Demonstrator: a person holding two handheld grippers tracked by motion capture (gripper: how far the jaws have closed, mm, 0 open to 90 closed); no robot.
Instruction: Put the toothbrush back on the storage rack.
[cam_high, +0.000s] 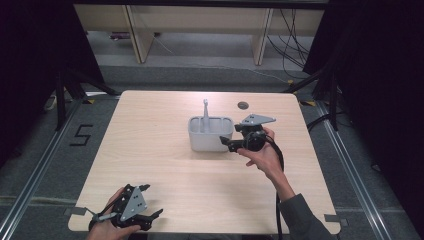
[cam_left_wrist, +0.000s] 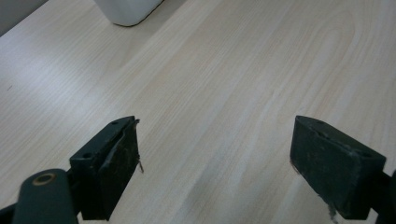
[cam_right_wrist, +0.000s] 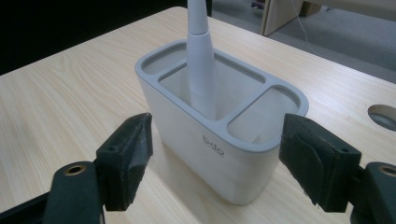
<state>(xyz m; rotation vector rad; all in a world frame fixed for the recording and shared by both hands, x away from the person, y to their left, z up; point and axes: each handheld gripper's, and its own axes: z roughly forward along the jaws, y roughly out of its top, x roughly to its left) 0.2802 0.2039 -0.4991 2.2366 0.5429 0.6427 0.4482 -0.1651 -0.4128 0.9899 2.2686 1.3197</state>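
Three compartments divide the grey holder (cam_right_wrist: 219, 135), which stands near the table's (cam_high: 150, 150) middle with a white toothbrush handle (cam_right_wrist: 200, 56) upright in its large middle compartment. Just beside the holder, our right gripper (cam_right_wrist: 215, 161) has its jaws spread apart, flanking one end wall. We judge a grasp is coming: we should square the pads (cam_right_wrist: 133, 156) to the walls first. Well apart from the holder, our left gripper (cam_left_wrist: 215, 168) rests spread wide over bare wood.
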